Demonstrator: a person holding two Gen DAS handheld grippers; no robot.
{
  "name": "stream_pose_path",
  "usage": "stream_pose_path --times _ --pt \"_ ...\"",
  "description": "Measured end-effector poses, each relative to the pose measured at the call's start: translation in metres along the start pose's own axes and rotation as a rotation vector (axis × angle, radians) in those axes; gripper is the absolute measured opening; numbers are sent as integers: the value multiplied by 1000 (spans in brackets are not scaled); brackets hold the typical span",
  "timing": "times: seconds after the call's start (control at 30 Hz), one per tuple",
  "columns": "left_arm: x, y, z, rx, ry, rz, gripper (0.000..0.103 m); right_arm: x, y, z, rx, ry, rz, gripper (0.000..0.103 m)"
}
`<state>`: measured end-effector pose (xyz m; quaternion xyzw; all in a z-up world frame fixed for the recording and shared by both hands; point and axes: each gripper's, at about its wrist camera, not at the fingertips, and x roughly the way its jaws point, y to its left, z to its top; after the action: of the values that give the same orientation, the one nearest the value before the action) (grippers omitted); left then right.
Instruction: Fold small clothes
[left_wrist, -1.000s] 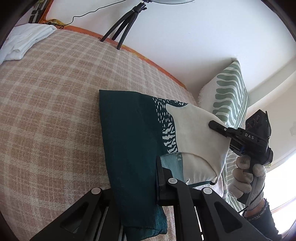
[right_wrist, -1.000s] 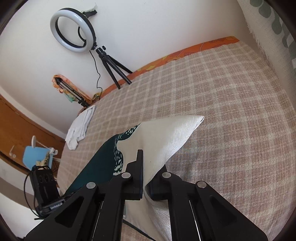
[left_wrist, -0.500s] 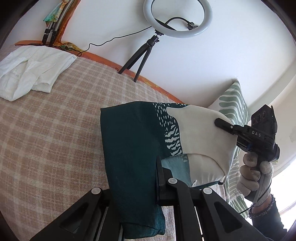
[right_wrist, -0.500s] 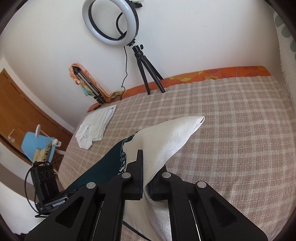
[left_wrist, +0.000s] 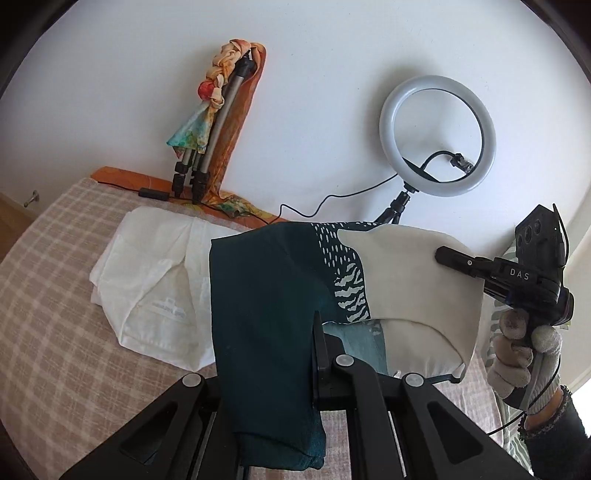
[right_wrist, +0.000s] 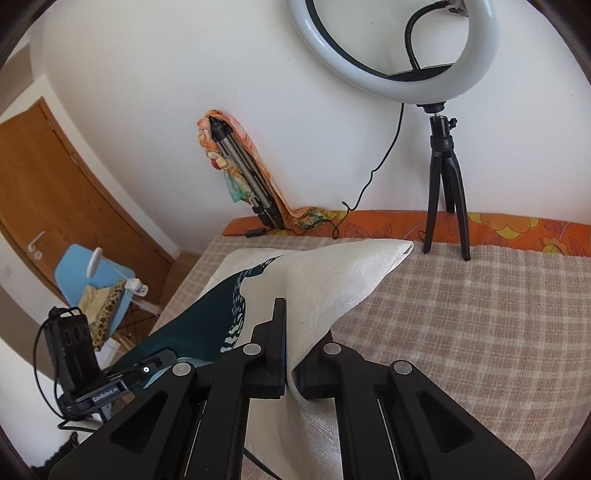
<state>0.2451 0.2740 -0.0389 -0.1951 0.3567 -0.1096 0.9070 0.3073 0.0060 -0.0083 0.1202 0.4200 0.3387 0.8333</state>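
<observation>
Held aloft over the checked bed (right_wrist: 480, 314), teal-and-cream garment (left_wrist: 280, 295) pinched by left claw (left_wrist: 314, 354) and right claw (right_wrist: 291, 373) alike: best kept taut and level, lowered flat beside the white folded cloth (left_wrist: 155, 280).

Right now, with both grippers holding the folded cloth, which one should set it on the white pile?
Left: the left gripper grips the teal-and-cream cloth beside the folded white garment; the right gripper is farther.

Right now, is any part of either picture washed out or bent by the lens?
Left wrist view: window corner at lower right is blown out white, and the bed curves strongly. Right wrist view: evenly lit, sharp; the ring light bulges and the door bows.
</observation>
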Motion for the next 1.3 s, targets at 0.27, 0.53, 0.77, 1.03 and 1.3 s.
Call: stream_pose_path --times 0.27,0.53,0.77,1.03,1.3 --pt "12 75 69 30 -70 130 2 88 42 42 -42 -11 40 3" --pt "53 150 68 -38 8 138 2 172 42 37 -19 76 22 3" --pt "86 185 20 -88 157 194 21 214 17 16 17 182 -60 3" --pt "72 198 8 -108 161 266 36 211 -3 9 40 228 -172 7" --pt "45 187 -2 -82 140 342 37 186 -2 1 -7 234 -277 10"
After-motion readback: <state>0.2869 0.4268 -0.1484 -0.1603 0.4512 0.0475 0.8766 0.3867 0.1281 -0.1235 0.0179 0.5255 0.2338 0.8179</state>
